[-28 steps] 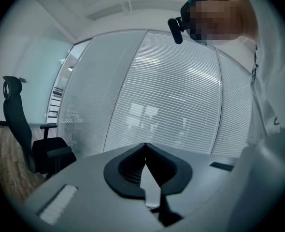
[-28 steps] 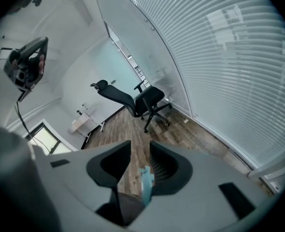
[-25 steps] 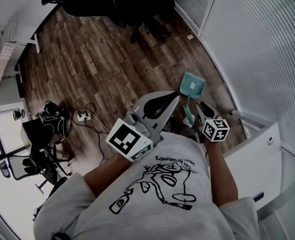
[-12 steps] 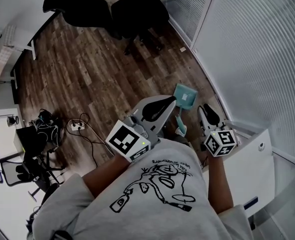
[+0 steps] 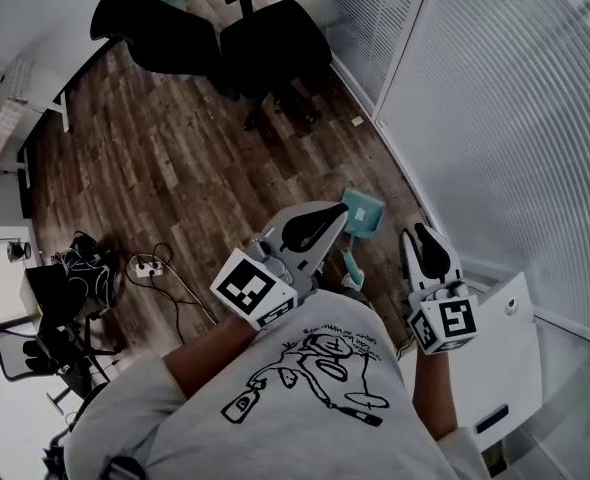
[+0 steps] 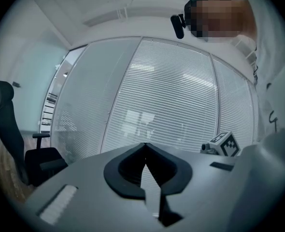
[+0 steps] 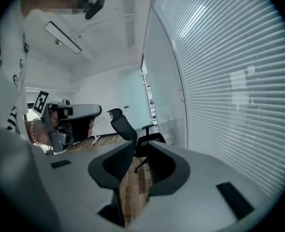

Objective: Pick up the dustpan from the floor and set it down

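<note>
Left claw (image 5: 333, 211) level, jaws together, right claw (image 5: 422, 234) tilted down, empty jaws apart, just closing

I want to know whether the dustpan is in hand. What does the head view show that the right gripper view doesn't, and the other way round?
Only the head view: the teal dustpan on the wood floor, between the two grippers, and a power strip. Only the right gripper view: the right gripper with its jaws apart, having just been closing, nothing between them, and a ceiling light. Both: the left gripper, a black office chair, the wood floor and the blinds.
</note>
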The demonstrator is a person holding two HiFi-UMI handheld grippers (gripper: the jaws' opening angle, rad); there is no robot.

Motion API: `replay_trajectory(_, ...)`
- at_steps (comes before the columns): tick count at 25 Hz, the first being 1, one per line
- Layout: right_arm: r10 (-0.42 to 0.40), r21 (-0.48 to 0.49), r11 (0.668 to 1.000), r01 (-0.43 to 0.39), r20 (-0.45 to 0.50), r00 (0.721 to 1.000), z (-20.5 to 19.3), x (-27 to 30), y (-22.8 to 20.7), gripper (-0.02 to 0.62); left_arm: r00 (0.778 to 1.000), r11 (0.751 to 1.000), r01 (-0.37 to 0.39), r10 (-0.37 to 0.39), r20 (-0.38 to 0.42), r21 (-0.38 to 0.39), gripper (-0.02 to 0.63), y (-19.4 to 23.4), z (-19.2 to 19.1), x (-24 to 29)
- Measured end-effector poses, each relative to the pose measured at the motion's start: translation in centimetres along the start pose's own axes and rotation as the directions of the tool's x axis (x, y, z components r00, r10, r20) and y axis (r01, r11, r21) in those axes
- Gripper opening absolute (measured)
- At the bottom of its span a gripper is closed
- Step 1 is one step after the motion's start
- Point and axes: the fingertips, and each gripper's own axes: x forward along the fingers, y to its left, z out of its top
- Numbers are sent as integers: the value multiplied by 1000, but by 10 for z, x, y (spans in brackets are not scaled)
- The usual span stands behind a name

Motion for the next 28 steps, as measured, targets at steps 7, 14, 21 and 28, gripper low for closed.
replay_trajectory(7, 3, -77, 997, 2, 60, 998, 51, -21, 21, 83, 1000, 1000, 2, -2, 13, 17, 2, 1, 10, 0)
replay_trajectory(14, -6, -114, 993, 20, 126, 992, 87, -29, 32, 74, 1000, 1000, 16, -17, 25, 24, 2, 1, 18, 5)
replay_trajectory(21, -9, -144, 989, 28, 126, 992, 94, -31, 29, 67, 999, 999, 29, -30, 24, 28, 2, -1, 22, 12)
replay_trajectory(28, -15, -145, 989, 34, 127, 992, 94, -30, 26, 66, 999, 999, 38, -39, 22, 30, 2, -2, 21, 16)
